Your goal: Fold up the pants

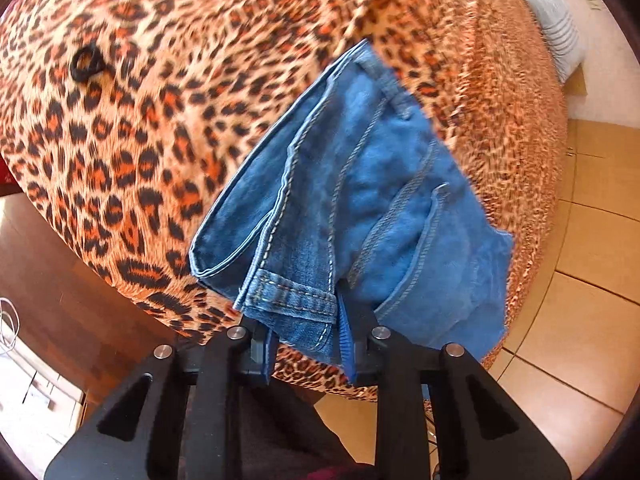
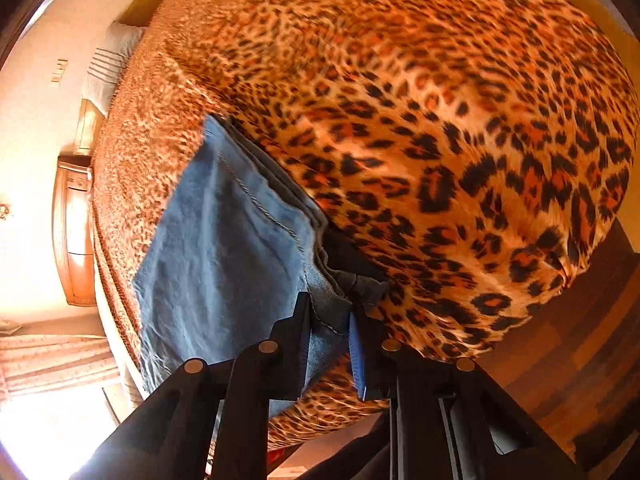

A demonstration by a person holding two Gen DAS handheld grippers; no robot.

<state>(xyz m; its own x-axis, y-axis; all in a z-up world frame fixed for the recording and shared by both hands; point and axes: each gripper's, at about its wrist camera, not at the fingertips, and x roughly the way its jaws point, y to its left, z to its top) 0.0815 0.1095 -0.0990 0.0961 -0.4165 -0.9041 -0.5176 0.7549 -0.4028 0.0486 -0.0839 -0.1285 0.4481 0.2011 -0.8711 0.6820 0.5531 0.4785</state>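
Note:
Blue denim pants [image 1: 360,208] lie folded on a leopard-print bed cover [image 1: 140,120], near the bed's corner. My left gripper [image 1: 308,344] is shut on the hem end of the pants, with the stitched cuff between its fingers. The pants also show in the right wrist view [image 2: 224,248], paler, with stacked layers along their right edge. My right gripper [image 2: 332,320] is shut on that layered edge of the pants. Both grips are at the near end of the cloth, at the bed's edge.
A black hair tie [image 1: 86,65] lies on the cover to the far left. A striped pillow [image 1: 560,28] sits at the bed's far end. A wooden nightstand [image 2: 76,236] stands beside the bed. Tiled floor [image 1: 580,280] and wood flooring [image 2: 580,340] surround it.

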